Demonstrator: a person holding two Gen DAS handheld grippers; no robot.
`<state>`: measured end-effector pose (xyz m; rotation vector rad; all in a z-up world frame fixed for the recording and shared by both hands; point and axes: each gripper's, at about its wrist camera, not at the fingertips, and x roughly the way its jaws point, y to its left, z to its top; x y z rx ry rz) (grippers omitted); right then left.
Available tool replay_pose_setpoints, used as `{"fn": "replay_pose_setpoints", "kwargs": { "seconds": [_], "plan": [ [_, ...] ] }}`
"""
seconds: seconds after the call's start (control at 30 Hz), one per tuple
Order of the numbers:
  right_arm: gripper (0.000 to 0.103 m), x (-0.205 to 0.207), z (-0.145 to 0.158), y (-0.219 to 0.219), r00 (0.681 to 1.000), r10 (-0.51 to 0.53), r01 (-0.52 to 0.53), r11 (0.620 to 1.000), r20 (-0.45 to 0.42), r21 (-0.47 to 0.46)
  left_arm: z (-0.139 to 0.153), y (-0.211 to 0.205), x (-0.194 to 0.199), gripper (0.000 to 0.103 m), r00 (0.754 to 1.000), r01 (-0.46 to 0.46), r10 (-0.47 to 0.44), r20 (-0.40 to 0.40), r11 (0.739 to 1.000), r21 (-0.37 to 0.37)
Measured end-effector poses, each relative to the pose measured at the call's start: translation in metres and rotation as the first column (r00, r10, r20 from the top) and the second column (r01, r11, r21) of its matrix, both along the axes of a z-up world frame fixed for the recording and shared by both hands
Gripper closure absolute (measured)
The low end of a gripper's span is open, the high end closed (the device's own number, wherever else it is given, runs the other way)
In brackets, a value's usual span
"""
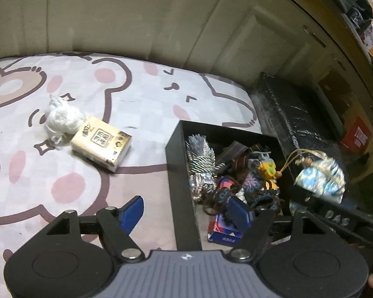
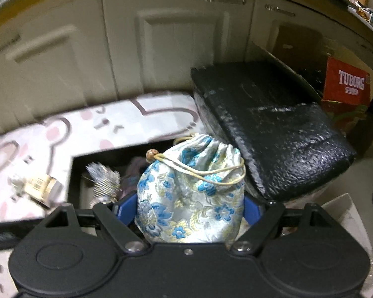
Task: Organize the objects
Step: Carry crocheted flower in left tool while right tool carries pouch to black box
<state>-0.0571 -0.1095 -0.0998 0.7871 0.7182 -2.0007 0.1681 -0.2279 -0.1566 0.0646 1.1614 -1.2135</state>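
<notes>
My right gripper is shut on a blue-and-gold floral drawstring pouch and holds it above the right side of a black open box; the pouch also shows in the left wrist view. The box holds several small items, among them a silver tassel and a yellow toy. My left gripper is open and empty, its jaws wide apart astride the box's near left wall. A tissue pack and a white yarn ball lie on the bear-print sheet to the left.
A black foam lid lies behind and right of the box. White cabinet doors stand behind the bed. A red Tuborg carton stands at the far right. A pale container sits low at the right.
</notes>
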Motion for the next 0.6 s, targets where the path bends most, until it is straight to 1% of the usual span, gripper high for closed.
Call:
{"fn": "replay_pose_setpoints", "kwargs": {
  "seconds": [0.07,0.17,0.33,0.4,0.47,0.53,0.6],
  "plan": [
    [0.018,-0.002,-0.008,-0.003,1.000,-0.006,0.006,1.000,0.004,0.020,0.000,0.001,0.002,0.028,1.000,-0.005,0.005,-0.003,1.000,0.001],
    [0.018,0.000,-0.017,-0.009,1.000,0.003,-0.003,0.999,-0.012,0.053,0.000,0.003,0.004,0.028,1.000,-0.007,0.006,0.003,1.000,0.005],
    [0.018,0.011,-0.024,-0.017,0.998,0.068,-0.067,0.994,-0.013,0.081,-0.002,0.003,0.009,0.028,1.000,-0.019,0.019,0.004,1.000,0.010],
    [0.018,0.013,-0.015,-0.015,0.997,0.050,-0.048,0.998,-0.050,0.050,-0.002,0.004,0.010,0.028,1.000,-0.021,0.021,0.002,1.000,0.009],
    [0.018,0.011,0.002,-0.010,0.998,0.023,-0.025,0.999,-0.058,-0.025,-0.001,0.005,0.012,0.028,1.000,-0.022,0.022,0.003,1.000,0.006],
    [0.018,0.010,0.017,-0.004,1.000,0.025,-0.027,0.995,-0.014,-0.091,0.000,0.006,0.015,0.028,1.000,-0.026,0.026,0.005,1.000,0.001],
    [0.018,0.008,0.025,-0.001,0.997,0.049,-0.041,0.992,0.067,-0.123,0.001,0.006,0.017,0.028,1.000,-0.031,0.031,0.003,1.000,-0.002]
  ]
}}
